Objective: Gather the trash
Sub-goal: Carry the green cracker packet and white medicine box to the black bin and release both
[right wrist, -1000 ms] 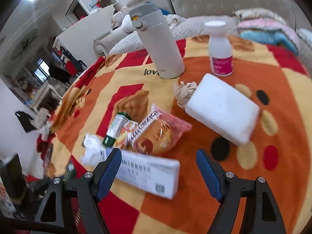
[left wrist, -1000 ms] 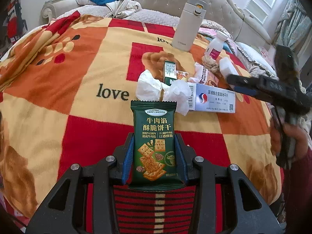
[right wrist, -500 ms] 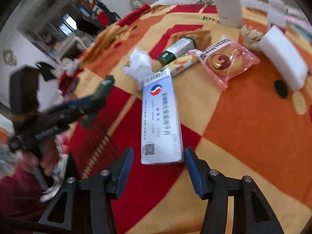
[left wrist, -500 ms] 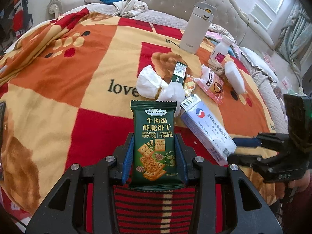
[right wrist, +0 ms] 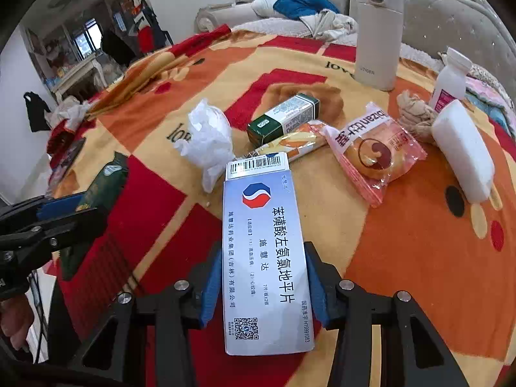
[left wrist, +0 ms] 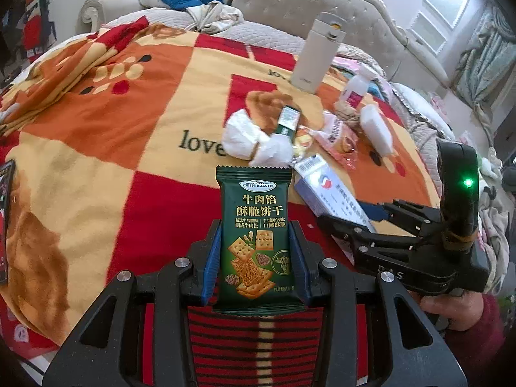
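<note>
The left gripper (left wrist: 256, 251) clamps a green foil packet (left wrist: 257, 238) reading "CRISPY BISCUITS", its bottom edge hidden. The right gripper (right wrist: 262, 285), jaws just closing, pinches a pale-blue cardboard medicine box (right wrist: 266, 254) on the orange "love" blanket (right wrist: 403, 242).

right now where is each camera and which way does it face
Left wrist: on the left gripper, looking down over its biscuit packet across the blanket; right gripper and a hand show.
Right wrist: on the right gripper, looking along the medicine box; left gripper shows.
Shared: box, tissue, flask.
</note>
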A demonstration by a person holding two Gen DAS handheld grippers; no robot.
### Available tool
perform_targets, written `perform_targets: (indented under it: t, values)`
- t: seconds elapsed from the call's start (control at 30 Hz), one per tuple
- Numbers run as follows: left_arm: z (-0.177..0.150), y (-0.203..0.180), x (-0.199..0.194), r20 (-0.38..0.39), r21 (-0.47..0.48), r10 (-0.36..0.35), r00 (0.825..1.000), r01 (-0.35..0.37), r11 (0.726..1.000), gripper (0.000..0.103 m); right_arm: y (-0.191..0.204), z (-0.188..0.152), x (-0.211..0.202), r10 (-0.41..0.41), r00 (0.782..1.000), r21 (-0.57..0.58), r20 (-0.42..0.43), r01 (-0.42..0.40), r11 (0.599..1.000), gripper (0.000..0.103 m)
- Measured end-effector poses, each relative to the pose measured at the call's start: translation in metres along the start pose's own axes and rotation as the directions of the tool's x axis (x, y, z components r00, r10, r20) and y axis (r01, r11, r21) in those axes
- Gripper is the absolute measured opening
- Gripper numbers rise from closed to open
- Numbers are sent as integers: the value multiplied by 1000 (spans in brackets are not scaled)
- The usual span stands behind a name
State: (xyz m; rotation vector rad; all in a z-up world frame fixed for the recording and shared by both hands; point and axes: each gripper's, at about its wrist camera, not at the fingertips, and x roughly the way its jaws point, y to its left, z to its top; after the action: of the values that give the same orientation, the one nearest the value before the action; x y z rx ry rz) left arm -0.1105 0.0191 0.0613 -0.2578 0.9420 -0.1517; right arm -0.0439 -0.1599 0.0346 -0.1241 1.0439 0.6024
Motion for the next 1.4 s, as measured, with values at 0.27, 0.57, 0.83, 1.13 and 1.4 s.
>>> perform_targets:
  t: [0.27,0.57,0.83,1.13,1.4]
  values:
    - [-5,-53,11,-30,68,-74,997,76,995,38,-47,-46,-70,-58,995,110,82,49,993,46]
    - [-10,-158,35,-77,222,-144,987,158,962,38,-107,-96,-132,-190,975,255,117,155,954,46]
    - [-21,-245,56,-119,345,-178,977,209,915,38,-167,-143,-179,-293,948,402,121,223,888,46]
    - [-31,-317,70,-145,437,-200,969,244,866,38,-220,-189,-212,-358,926,534,117,246,809,46]
    - [-40,-362,85,-185,463,-229,956,291,837,38,-252,-222,-229,-402,910,608,99,265,749,46]
